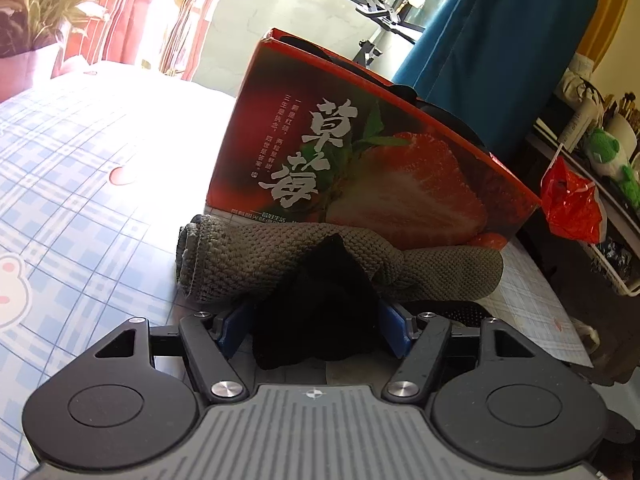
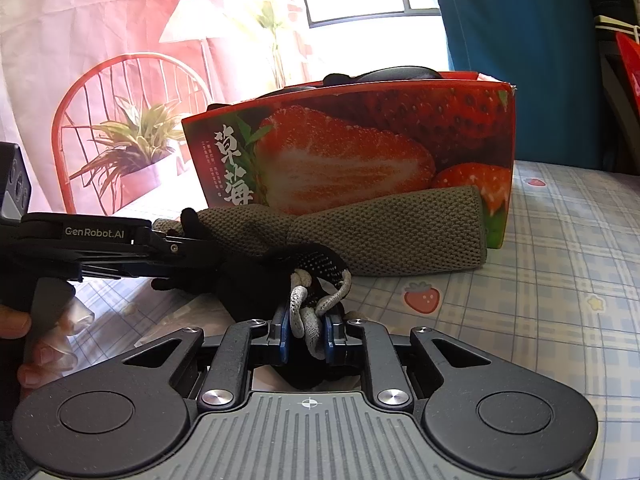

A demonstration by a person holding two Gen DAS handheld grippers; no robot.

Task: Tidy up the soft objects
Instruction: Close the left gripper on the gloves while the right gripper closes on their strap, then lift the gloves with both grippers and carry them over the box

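Note:
A black dotted glove (image 2: 320, 260) with a grey knit cuff (image 2: 298, 300) lies on the plaid sheet (image 2: 560, 260). My right gripper (image 2: 307, 334) is shut on that cuff. In the right wrist view my left gripper (image 2: 188, 248) reaches in from the left at the glove's other end. In its own view the left gripper (image 1: 314, 320) stands open, and the bunched black glove (image 1: 320, 292) fills the gap between the blue pads. Just beyond lies a rolled olive knit cloth (image 1: 248, 256) (image 2: 384, 236), against a red strawberry box (image 1: 360, 152) (image 2: 360, 148) with dark items inside.
A red plastic bag (image 1: 570, 204) hangs off a cluttered shelf with a green plush toy (image 1: 604, 152) to the right of the bed. A blue curtain (image 1: 500, 60) hangs behind the box. A potted plant (image 2: 132, 140) stands at the back left. A person's hand (image 2: 24, 328) holds the left gripper.

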